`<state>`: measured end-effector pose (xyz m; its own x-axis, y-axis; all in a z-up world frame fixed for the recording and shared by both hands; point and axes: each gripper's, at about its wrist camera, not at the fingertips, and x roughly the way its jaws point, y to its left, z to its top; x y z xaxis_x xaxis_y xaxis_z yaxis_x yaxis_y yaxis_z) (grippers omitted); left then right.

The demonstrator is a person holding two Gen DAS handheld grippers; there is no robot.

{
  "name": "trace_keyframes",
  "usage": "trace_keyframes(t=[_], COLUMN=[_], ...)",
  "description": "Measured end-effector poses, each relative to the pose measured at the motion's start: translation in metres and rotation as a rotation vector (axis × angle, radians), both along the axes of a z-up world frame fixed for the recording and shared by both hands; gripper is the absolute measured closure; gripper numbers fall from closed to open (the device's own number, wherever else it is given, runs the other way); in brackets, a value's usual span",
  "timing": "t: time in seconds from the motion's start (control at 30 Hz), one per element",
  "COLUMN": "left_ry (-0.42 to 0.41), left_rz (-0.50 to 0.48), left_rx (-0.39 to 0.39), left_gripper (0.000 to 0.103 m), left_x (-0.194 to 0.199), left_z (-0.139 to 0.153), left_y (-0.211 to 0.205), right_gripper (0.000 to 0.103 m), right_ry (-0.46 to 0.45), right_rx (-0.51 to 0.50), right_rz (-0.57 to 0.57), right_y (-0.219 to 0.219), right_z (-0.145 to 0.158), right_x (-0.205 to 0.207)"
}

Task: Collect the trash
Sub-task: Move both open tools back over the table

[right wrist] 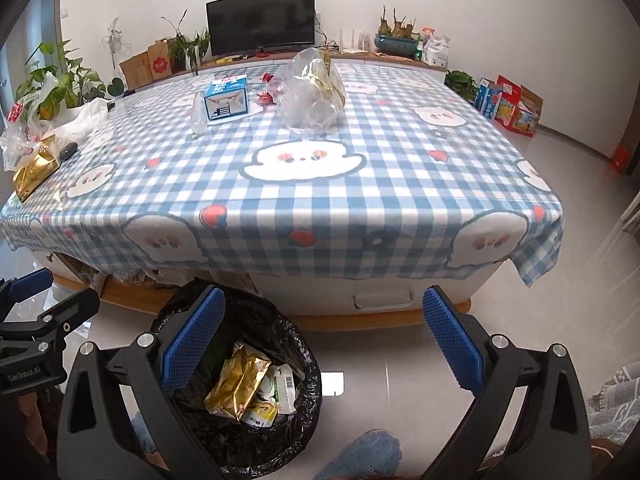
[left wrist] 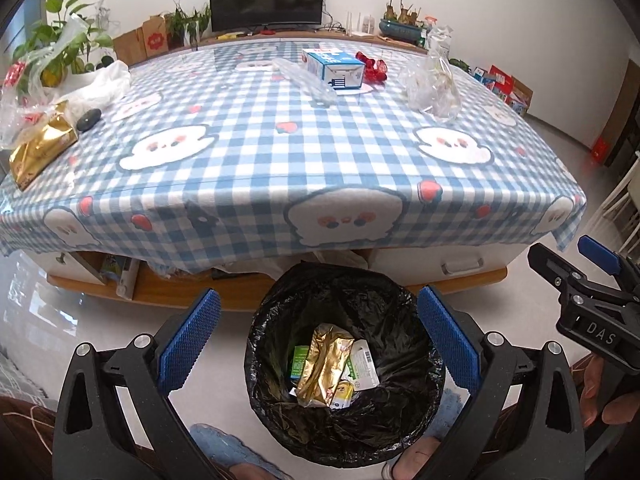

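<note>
A bin with a black liner point(left wrist: 352, 308) stands on the floor before the table; a gold wrapper point(left wrist: 324, 364) and small cartons lie inside. My left gripper point(left wrist: 320, 340) is open and empty above the bin. My right gripper point(right wrist: 324, 340) is open and empty, right of the bin point(right wrist: 280, 332), and shows in the left wrist view point(left wrist: 576, 264). On the checked tablecloth point(left wrist: 304, 148) lie a gold bag point(left wrist: 40, 148), a blue-white carton point(left wrist: 334, 68), red wrappers point(left wrist: 372, 68), a clear plastic bag point(left wrist: 434, 80) and a clear flat wrapper point(left wrist: 308, 80).
A black oval object point(left wrist: 89, 119) and white plastic bags point(left wrist: 100, 84) lie at the table's left. Potted plants point(left wrist: 60, 48), a monitor point(left wrist: 266, 0) and boxes point(left wrist: 506, 84) stand behind and beside the table. A drawer point(left wrist: 460, 266) sits under the tabletop.
</note>
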<state>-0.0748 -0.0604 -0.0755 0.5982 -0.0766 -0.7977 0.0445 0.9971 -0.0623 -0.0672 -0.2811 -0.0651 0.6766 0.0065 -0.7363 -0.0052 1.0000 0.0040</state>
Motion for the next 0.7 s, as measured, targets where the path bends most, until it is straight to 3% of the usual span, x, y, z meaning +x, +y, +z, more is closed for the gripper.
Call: trace_keyframes(t=[0.43, 0.7], left_ry=[-0.052, -0.059], left_rz=[0.002, 0.014], left_rx=[-0.014, -0.019], left_gripper=[0.006, 0.006], left_x=[0.033, 0.072], left_z=[0.041, 0.057], left_y=[0.008, 0.015], right_gripper=[0.008, 0.008], right_ry=[-0.085, -0.096], right_rx=[0.020, 0.001], right_rz=[-0.016, 0.022], right_y=[0.001, 0.012], right_z=[0.046, 0.055], right_x=[0.036, 0.068])
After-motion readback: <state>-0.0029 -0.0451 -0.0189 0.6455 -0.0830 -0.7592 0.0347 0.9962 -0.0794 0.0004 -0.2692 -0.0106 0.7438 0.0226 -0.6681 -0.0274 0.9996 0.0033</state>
